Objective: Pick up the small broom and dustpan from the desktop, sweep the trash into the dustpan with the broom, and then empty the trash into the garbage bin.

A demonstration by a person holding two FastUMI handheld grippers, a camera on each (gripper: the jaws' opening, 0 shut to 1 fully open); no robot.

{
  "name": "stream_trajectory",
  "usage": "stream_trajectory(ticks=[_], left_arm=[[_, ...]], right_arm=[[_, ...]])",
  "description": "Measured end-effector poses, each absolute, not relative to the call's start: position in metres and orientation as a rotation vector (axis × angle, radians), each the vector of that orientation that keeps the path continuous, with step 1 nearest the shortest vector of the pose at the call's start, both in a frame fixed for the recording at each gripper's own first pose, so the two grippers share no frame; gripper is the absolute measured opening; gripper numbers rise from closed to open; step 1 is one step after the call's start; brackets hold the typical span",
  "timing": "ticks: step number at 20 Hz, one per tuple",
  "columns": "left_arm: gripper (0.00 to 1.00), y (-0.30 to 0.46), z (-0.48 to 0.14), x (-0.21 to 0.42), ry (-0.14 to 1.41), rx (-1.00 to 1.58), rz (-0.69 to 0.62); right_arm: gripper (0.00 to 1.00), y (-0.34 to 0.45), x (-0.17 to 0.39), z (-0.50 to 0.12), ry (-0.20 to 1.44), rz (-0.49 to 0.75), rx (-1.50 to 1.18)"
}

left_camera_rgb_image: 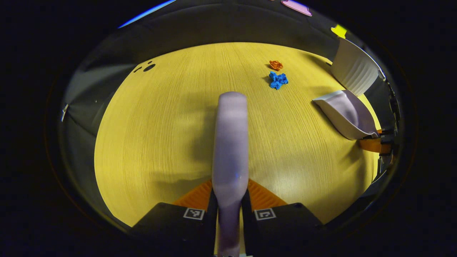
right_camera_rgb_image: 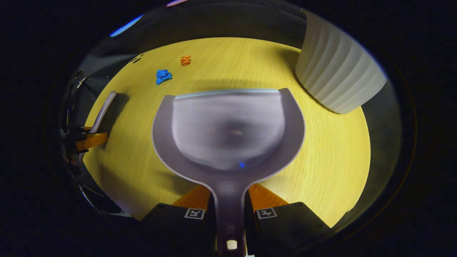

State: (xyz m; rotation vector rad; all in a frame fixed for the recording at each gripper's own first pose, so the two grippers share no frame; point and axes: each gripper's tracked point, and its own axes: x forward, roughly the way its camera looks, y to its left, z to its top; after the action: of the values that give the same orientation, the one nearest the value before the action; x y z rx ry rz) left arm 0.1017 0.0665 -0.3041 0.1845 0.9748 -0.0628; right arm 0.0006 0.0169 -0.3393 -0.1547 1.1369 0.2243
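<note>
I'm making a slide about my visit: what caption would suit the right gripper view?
Right hand-held gripper holds a dustpan over the desktop, with blue and orange trash ahead, bin alongside.

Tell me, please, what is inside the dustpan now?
The dustpan looks empty: only its bare grey scoop. The blue scrap and the orange scrap lie on the table beyond its front edge. The table under the pan is covered.
</note>
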Motion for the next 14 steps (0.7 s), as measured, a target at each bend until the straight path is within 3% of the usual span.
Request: stream_trajectory(ticks=[3,10,11,12,13,14], left_arm=[[0.27,0.067,-0.303,0.103,0.955,0.158,-0.049],[0.26,0.058,-0.269,0.14,0.918,0.201,-0.094],[0.26,0.056,-0.265,0.15,0.917,0.205,-0.105],[0.26,0.055,-0.259,0.162,0.912,0.223,-0.116],[0.26,0.055,-0.255,0.175,0.906,0.247,-0.125],[0.26,0.052,-0.251,0.189,0.903,0.265,-0.136]], right_arm=[[0.37,0.017,0.001,-0.34,1.13,0.237,-0.158],[0.37,0.013,0.006,-0.336,1.13,0.273,-0.184],[0.41,0.014,0.008,-0.333,1.125,0.282,-0.185],[0.37,0.015,0.013,-0.329,1.116,0.291,-0.19],[0.41,0.015,0.018,-0.325,1.104,0.303,-0.2],[0.37,0.015,0.022,-0.323,1.103,0.314,-0.219]])
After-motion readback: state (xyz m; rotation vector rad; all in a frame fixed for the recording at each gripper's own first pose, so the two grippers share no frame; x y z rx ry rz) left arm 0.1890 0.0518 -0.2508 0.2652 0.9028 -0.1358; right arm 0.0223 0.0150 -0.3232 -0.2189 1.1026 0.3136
